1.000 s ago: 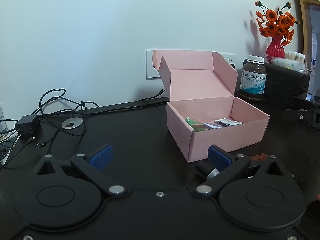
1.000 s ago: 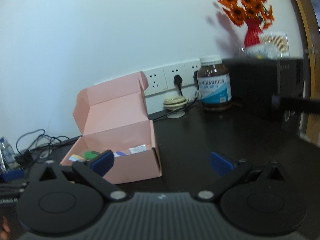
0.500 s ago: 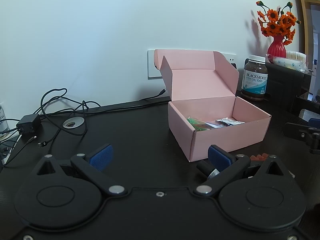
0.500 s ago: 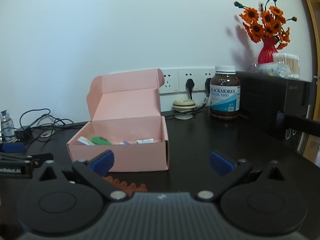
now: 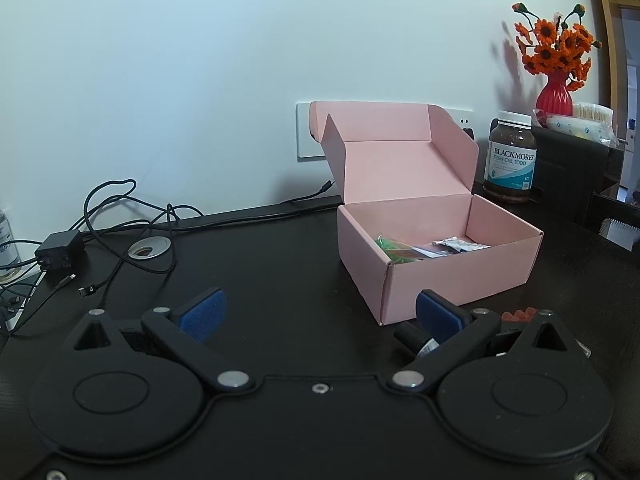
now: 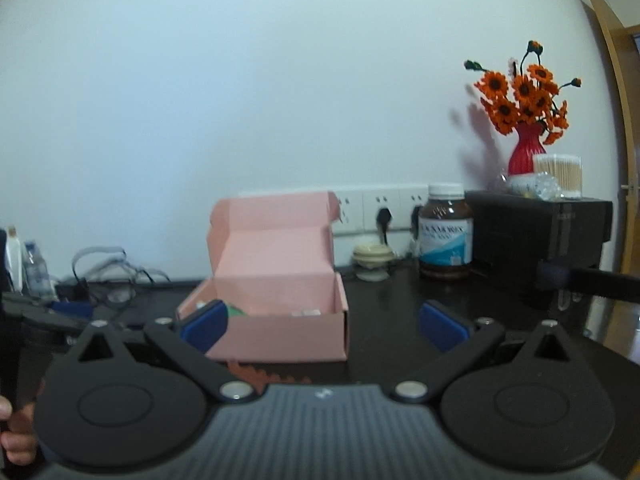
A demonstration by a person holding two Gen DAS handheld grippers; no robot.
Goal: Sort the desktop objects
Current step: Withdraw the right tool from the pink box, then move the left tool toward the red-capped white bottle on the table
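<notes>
An open pink cardboard box (image 5: 460,276) (image 6: 280,336) stands on the dark desk with its lid up; a green item (image 5: 392,246) and small packets (image 5: 460,245) lie inside. My left gripper (image 5: 320,312) is open, low over the desk just left of and in front of the box. A small black cylinder (image 5: 412,338) lies behind its right finger, and an orange-red toothed piece (image 5: 518,314) (image 6: 264,374) rests in front of the box. My right gripper (image 6: 324,326) is open, held back from the box's front wall with nothing between its fingers.
A brown Blackmores bottle (image 5: 510,158) (image 6: 445,236), a black case (image 6: 536,236) bearing a red vase of orange flowers (image 6: 526,120), and wall sockets (image 6: 376,210) stand behind. Cables and a black adapter (image 5: 60,248) sprawl at the left. A hand (image 6: 14,436) shows at the lower left.
The right gripper has pulled back and risen, so the box looks smaller and farther. The left view has hardly changed; the other gripper has left its right edge.
</notes>
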